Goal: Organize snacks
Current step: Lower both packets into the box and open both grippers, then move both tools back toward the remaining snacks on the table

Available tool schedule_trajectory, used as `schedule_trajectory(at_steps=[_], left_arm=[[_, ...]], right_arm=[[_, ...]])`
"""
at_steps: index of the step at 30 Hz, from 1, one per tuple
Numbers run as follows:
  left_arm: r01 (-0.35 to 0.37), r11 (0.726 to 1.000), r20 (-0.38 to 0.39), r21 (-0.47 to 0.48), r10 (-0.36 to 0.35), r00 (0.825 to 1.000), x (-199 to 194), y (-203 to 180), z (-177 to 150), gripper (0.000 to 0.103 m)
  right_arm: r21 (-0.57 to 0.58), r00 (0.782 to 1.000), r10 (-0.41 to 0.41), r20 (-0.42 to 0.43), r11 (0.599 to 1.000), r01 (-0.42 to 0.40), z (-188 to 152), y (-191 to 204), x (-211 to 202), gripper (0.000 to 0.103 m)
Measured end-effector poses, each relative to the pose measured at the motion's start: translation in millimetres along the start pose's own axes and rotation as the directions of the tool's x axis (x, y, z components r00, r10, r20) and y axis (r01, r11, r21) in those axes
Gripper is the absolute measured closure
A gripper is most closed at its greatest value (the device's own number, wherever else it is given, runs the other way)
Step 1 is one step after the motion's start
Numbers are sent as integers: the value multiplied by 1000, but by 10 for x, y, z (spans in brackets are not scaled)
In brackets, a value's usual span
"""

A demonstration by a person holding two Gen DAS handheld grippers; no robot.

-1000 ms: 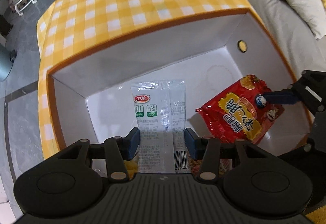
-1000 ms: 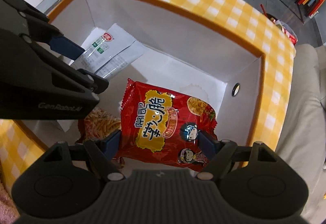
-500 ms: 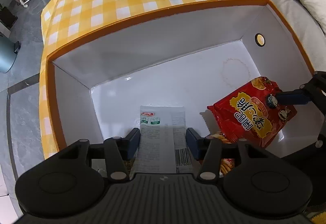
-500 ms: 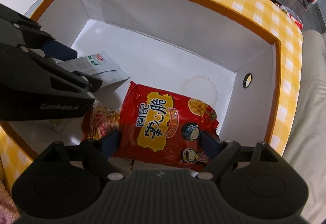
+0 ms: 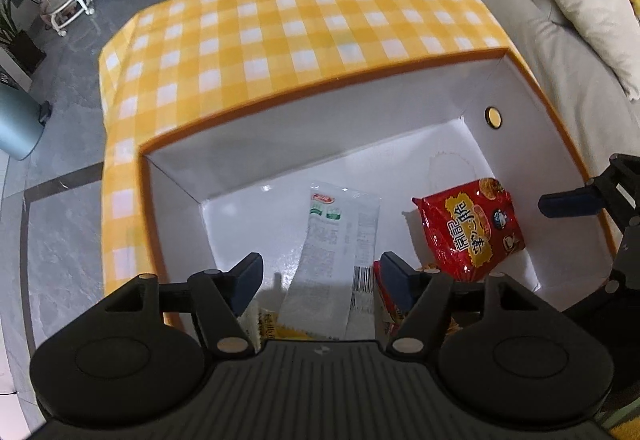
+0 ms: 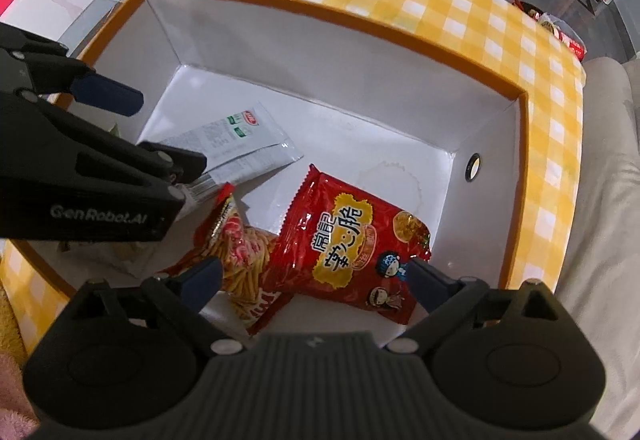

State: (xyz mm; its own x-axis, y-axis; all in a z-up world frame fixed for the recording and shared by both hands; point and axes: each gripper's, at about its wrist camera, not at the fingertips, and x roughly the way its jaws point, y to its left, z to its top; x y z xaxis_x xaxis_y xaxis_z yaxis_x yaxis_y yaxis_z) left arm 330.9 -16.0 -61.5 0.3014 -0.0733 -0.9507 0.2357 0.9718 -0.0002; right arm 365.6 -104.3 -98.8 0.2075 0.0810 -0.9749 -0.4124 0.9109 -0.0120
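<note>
1. Only the right wrist view shows the fries-print packet fully; the left gripper, jaws wide, hides it.
2. In the white box, the white sachet and red crisp bag lie free; the right gripper gapes.

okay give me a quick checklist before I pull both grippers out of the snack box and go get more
1. Left hand-held gripper open and off the white packet: ok, jaws spread, packet lying in the box.
2. Right hand-held gripper open and off the red snack bag: ok, but its right fingertip sits right at the bag's edge; contact cannot tell.
3. Both packets inside the white box: ok.
4. Red bag lying flat: not ok, it leans on the fries-print bag.
5. Grippers apart from each other: ok, a gap shows in both views.
6. More snacks within reach: cannot tell; only packets past the checked tablecloth.
</note>
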Motion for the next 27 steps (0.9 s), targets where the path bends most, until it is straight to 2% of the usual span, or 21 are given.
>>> schedule_trajectory(at_steps=[10,16,27], left_arm=[[-23,999,96,26,21,995,-468,-41,-103,23],[-50,997,160,61,40,986,-780,-151,-272,23],[-73,996,301,48,56,952,-1304,-307,-724,23]], right_arm=[[-8,998,-24,58,1000,24,-75,82,-310,7],[-6,995,-47,93,999,48,-212,169,-533,7],[28,975,-106,195,994,102,-604,398,-988,7]])
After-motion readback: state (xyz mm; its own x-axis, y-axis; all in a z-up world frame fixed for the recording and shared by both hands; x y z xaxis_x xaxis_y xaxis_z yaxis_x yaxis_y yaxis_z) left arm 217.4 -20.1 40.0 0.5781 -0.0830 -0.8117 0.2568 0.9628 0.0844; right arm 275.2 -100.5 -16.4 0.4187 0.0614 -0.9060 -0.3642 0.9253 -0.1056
